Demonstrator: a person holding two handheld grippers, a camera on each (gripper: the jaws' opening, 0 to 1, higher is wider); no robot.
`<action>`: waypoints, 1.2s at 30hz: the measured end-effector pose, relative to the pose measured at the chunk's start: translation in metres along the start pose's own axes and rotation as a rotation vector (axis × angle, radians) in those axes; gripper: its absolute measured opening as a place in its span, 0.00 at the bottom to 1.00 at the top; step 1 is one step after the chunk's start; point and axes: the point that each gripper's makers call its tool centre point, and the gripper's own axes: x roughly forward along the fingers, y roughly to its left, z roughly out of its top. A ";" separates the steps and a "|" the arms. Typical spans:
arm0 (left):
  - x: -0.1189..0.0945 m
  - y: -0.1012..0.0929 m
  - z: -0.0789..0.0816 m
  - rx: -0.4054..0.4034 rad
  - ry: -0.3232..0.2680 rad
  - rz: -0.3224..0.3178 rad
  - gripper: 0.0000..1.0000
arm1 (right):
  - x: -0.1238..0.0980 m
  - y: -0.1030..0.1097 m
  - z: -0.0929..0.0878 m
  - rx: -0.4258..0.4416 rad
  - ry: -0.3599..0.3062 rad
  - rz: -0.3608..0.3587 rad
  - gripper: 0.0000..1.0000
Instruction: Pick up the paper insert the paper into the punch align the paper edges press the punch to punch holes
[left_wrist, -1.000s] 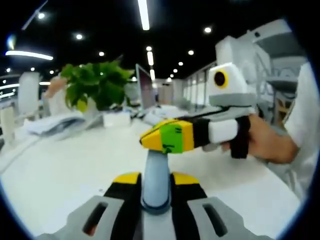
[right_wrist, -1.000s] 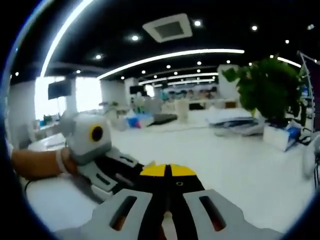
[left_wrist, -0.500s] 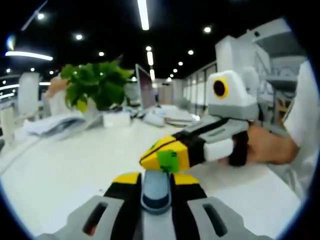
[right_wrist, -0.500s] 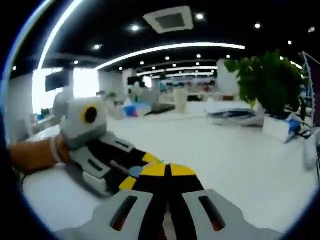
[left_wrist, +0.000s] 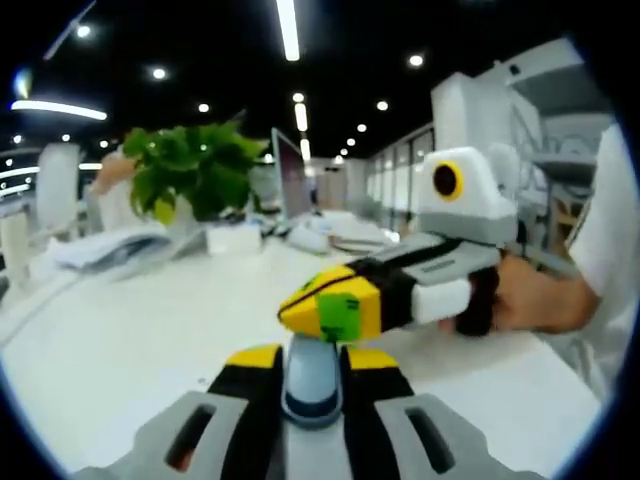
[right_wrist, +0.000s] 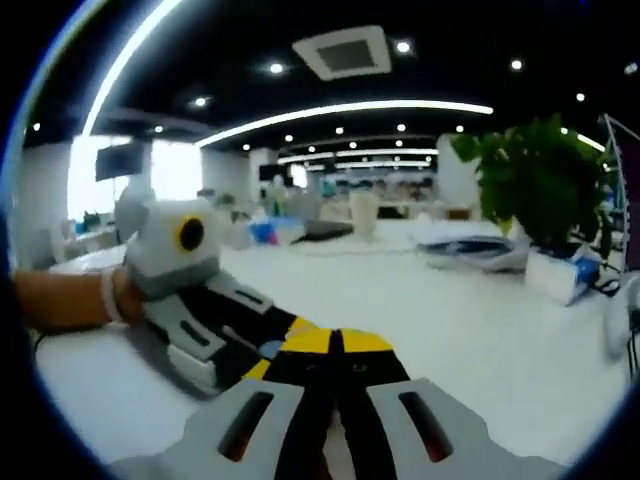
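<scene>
White table (left_wrist: 110, 350), office behind; left gripper (left_wrist: 312, 362) clamps blue-grey handle (left_wrist: 312, 375).

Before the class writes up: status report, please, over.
Left gripper shut on grey piece. Right gripper shut, tips near it. Plant far back, no obstacle.

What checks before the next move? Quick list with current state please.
1. Left gripper closed on the blue-grey punch handle: ok.
2. Right gripper tips above that handle, jaws together: ok; contact: cannot tell.
3. Paper seated in the punch: cannot tell, hidden below the jaws.
4. Paper edges aligned: cannot tell.
5. White table around the grippers free of obstacles: ok.
6. Potted plant well away from the work spot: ok.
</scene>
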 end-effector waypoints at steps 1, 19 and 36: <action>0.000 0.000 0.000 0.000 0.000 0.000 0.25 | 0.001 0.002 0.004 -0.002 -0.002 0.000 0.03; 0.000 0.000 0.000 0.004 0.000 0.001 0.25 | -0.018 -0.034 0.016 0.041 -0.082 0.089 0.10; 0.000 0.000 0.001 -0.010 -0.005 0.002 0.34 | -0.020 -0.041 -0.008 -0.003 -0.024 0.063 0.15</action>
